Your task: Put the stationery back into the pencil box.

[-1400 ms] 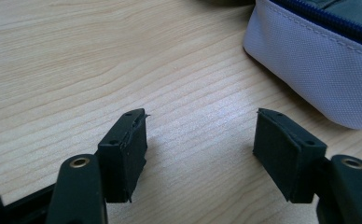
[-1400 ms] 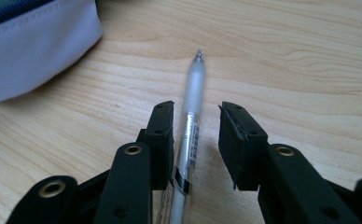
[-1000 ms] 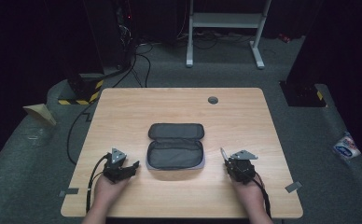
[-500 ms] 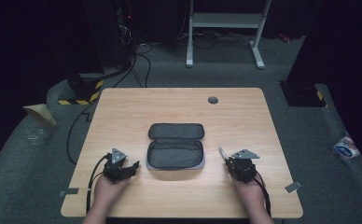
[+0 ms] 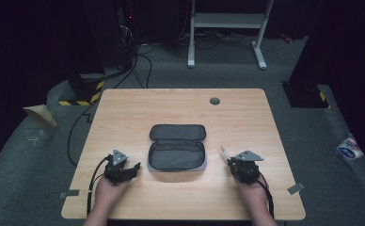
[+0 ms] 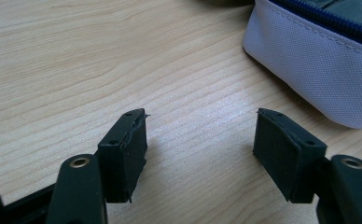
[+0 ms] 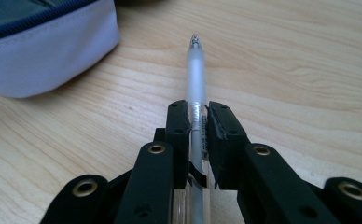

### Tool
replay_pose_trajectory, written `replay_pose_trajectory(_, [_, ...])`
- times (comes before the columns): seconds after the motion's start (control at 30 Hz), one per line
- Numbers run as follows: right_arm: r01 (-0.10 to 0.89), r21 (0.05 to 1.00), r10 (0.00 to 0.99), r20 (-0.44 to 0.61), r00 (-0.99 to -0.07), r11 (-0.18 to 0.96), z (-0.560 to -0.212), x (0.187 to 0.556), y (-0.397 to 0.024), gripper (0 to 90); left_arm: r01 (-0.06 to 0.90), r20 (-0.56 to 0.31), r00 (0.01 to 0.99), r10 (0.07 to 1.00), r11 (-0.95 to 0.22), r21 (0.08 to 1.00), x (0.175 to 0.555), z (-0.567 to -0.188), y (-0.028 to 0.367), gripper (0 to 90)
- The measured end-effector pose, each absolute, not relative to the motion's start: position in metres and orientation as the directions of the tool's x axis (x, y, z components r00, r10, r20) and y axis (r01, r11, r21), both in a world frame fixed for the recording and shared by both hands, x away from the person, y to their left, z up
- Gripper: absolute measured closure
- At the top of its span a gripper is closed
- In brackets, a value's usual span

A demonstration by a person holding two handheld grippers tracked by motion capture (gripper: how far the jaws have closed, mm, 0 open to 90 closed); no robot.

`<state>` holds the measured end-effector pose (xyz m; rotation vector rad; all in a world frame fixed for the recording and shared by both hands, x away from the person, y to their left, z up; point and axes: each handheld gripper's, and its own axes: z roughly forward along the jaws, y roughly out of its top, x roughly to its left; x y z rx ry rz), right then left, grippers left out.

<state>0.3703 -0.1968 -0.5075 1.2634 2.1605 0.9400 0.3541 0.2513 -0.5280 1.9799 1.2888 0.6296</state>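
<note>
High overhead view; two close, low tabletop views, pouch (image 5: 177,153) shared.

Pen (image 7: 196,77): no visible shift, tip angled far-left as before.
Hands: no visible move.
Case (image 5: 177,146): same spot between them.

No legible text, label, brand, number or sign on anything in any view.
</note>
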Motion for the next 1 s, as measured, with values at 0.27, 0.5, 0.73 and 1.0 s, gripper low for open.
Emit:
replay_pose_trajectory(0.27, [0.527, 0.774, 0.87, -0.061, -0.49, 0.351, -0.495, 0.37, -0.192, 78.7, 0.593, 0.024, 0.394, 0.919, -0.275, 0.757, 0.354, -0.528, 0.252, 34.8])
replay_pose_trajectory(0.5, [0.494, 0.79, 0.858, -0.076, -0.508, 0.363, -0.479, 0.374, -0.187, 78.7, 0.594, 0.021, 0.396, 0.918, -0.274, 0.756, 0.355, -0.528, 0.252, 34.8])
replay_pose_trajectory(0.73, [0.463, 0.801, 0.84, -0.089, -0.535, 0.38, -0.465, 0.381, -0.181, 78.7, 0.597, 0.016, 0.396, 0.918, -0.271, 0.755, 0.355, -0.528, 0.253, 34.8])
replay_pose_trajectory(1.0, [0.427, 0.809, 0.816, -0.106, -0.569, 0.403, -0.453, 0.386, -0.172, 78.7, 0.592, 0.025, 0.396, 0.918, -0.276, 0.757, 0.354, -0.528, 0.252, 34.8])
